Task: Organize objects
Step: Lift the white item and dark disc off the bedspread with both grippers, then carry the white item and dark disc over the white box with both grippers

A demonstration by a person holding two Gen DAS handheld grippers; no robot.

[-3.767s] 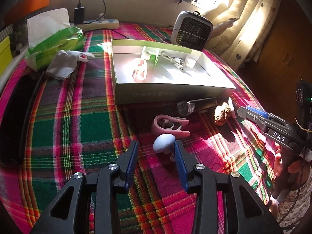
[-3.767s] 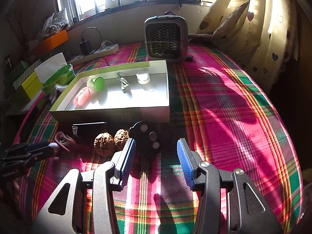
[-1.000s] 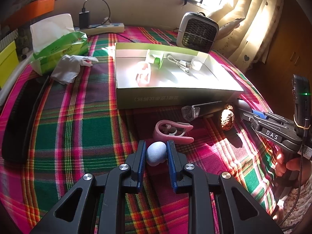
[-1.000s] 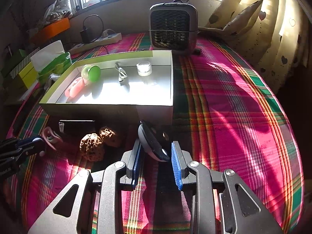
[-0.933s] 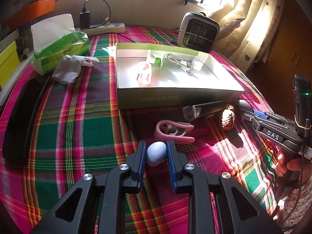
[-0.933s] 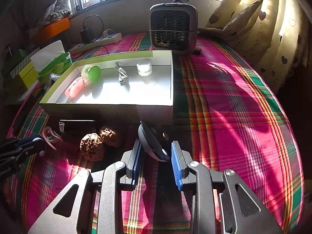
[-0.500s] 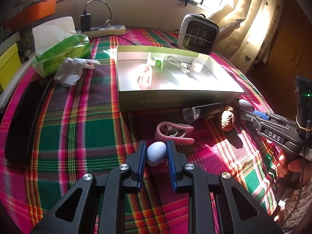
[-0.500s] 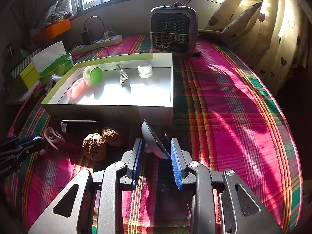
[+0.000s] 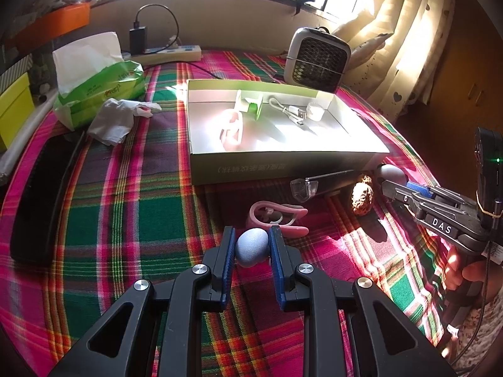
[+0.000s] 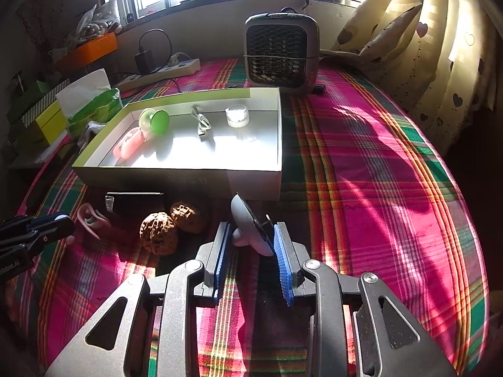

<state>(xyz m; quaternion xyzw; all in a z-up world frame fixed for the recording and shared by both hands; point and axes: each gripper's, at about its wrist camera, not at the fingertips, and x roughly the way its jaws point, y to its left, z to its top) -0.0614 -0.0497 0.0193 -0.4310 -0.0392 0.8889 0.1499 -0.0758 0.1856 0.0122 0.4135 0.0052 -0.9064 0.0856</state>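
— What's in the box [image 9: 283,165]?

— A pink clip [image 9: 232,128], a green suction-cup piece [image 10: 155,121], a white cable [image 10: 201,121] and a small clear jar [image 10: 237,115], all lying on its pale floor. The near half is bare and sunlit.

— And outside it?

— On the plaid cloth [image 10: 361,169] just in front of the box: two walnuts [image 10: 171,223] touching each other, a dark clear-capped tube [image 9: 323,182] along the box wall, and a second pink clip [image 9: 276,216].

— The fingers?

— The left gripper [image 9: 251,248] pinches a pale blue egg-shaped piece [image 9: 251,246] between its blue pads, near the loose clip. The right gripper [image 10: 251,242] is closed on a grey round gadget [image 10: 250,227], held tilted by the box's near right corner.

— The room?

— A barred window, a small grey heater [image 10: 279,58] behind the box, heart-print curtains [image 10: 440,53] to the right, a tissue pack [image 9: 97,81], crumpled tissue [image 9: 116,119] and a power strip [image 9: 169,55] to the left.
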